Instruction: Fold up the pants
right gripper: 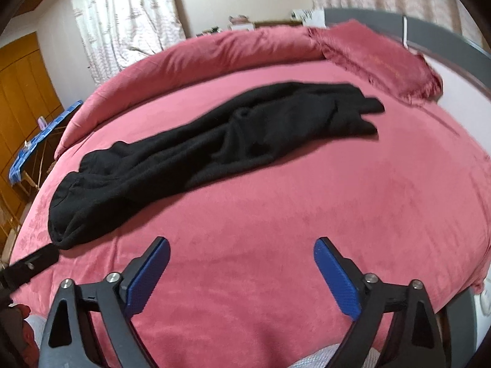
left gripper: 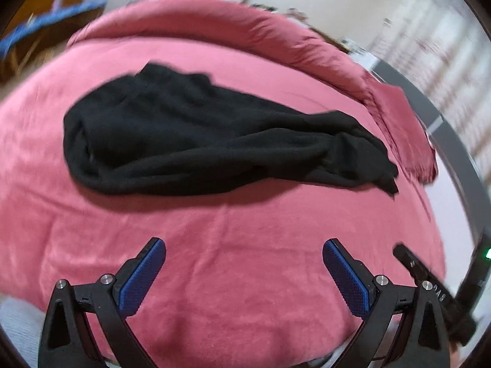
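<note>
Hovering over the bed, both grippers empty: left gripper fingers wide, right gripper fingers wide too, nothing btwn them. Black pants lie bunched across the pink cover, mid-bed, well apart from both, waist end left, leg ends right toward the pillow. Risk: fabric's rumpled w/ legs overlapped, so a pinch could catch one layer only, or snag the cover underneath, and the fold goes crooked. No readable brand or writing; frames too blurred.

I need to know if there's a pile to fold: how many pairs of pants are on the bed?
1: the black pants lie crumpled across the middle of the pink bed cover; nothing else to fold shows.
</note>
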### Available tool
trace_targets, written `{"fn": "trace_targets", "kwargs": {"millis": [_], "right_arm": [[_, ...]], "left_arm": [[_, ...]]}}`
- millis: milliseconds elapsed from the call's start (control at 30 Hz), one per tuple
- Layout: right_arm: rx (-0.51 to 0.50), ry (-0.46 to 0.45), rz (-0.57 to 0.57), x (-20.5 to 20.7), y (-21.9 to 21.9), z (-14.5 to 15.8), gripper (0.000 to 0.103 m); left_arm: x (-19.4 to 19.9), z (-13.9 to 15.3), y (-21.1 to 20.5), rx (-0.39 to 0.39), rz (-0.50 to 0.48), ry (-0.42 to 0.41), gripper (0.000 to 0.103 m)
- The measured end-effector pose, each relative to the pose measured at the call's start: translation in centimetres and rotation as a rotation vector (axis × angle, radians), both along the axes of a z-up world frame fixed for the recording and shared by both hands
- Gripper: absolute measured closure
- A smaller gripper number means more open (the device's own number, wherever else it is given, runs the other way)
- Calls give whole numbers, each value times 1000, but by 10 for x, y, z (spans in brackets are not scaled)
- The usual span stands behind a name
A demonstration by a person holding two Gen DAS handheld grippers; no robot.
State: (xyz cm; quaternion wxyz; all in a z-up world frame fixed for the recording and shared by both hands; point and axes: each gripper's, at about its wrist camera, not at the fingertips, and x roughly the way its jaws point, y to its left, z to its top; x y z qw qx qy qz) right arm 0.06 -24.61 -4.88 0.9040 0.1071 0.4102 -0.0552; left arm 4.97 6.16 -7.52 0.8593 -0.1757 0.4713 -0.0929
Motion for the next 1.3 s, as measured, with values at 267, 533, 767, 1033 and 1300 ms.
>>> {"fn": "trace_targets", "kwargs": {"millis": [267, 533, 767, 1033, 1300], "right_arm": [[92, 67, -92, 30, -62, -33, 17], [168, 54, -201, 96, -143, -38, 27], [143, 0, -238, 170, -182, -21, 35], [110, 47, -237, 266, -176, -25, 44], [58, 304, -347, 322, -182, -78, 46]], "left_arm": [[40, -22, 82, -5, 278, 19, 0], [76, -45, 167, -21, 551, 33, 5], [102, -67, 178, -77, 535, 29, 20], [112, -84, 169, -144, 465, 28, 24], [131, -90, 158, -45, 434, 8, 22]]}}
